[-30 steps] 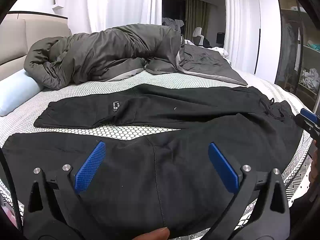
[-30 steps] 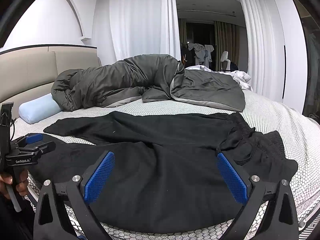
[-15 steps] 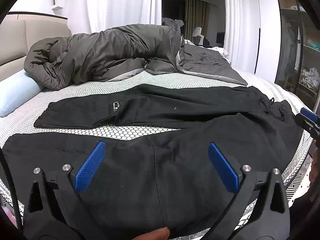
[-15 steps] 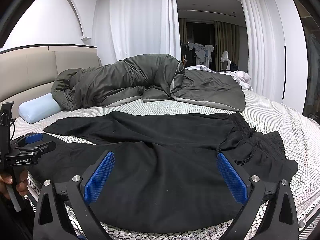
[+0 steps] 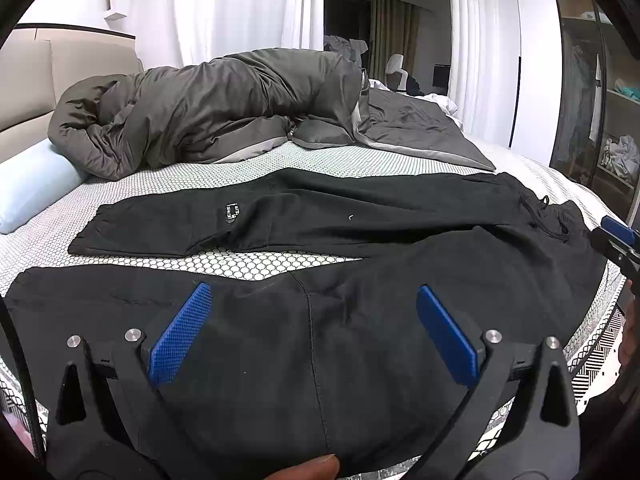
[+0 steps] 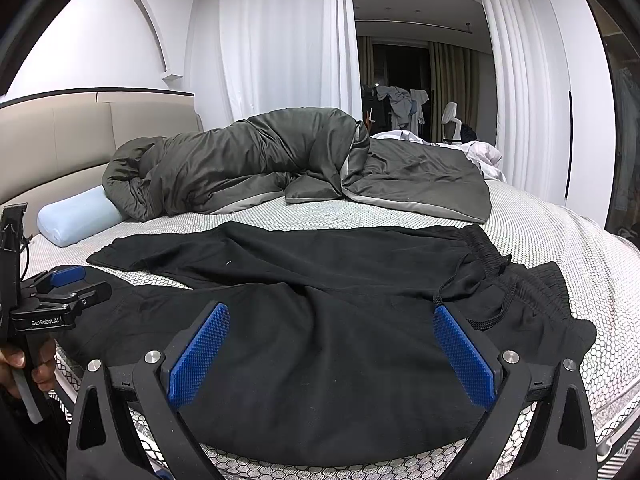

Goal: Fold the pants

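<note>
Black pants [image 5: 340,232] lie spread flat on the bed, legs apart, waistband with drawstring at the right [image 6: 504,280]. My left gripper [image 5: 314,332] is open and empty, hovering over the near leg. My right gripper [image 6: 332,354] is open and empty, above the near leg close to the waist. The left gripper also shows at the left edge of the right wrist view [image 6: 52,300]. The right gripper shows at the right edge of the left wrist view [image 5: 618,238].
A crumpled grey duvet [image 5: 224,112] lies along the far side of the bed. A light blue pillow [image 5: 32,188] is at the far left by the beige headboard [image 6: 72,140]. The honeycomb-pattern mattress [image 6: 560,232] edge runs just below the grippers.
</note>
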Available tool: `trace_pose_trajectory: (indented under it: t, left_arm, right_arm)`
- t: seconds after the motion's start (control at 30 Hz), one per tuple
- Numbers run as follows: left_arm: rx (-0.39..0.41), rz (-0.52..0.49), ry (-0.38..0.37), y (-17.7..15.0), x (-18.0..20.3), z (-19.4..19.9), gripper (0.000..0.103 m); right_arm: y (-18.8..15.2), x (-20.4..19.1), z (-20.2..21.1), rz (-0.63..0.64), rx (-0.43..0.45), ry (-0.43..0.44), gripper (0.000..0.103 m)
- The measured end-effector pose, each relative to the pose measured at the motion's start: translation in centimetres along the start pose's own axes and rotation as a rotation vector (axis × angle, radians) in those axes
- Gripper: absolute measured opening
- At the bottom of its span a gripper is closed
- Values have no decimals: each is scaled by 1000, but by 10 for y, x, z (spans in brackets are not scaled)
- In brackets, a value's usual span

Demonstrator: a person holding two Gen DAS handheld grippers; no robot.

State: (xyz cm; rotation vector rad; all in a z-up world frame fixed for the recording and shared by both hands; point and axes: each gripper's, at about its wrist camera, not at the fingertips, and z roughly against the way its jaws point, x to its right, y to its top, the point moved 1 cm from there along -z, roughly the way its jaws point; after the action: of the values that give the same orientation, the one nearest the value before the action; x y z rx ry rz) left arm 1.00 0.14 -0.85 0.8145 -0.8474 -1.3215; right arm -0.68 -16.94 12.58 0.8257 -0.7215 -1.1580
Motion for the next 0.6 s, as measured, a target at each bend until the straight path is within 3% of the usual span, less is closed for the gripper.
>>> trace_pose_trajectory:
  t: [0.43,0.6]
  left_arm:
    - [-5,39,23,1,-14,10,102]
    - [6,168,41,6,-58,37,102]
  right_arm:
    - [6,7,-3,-18,-37,7,103]
    - [24,31,1,15,-62,-24,103]
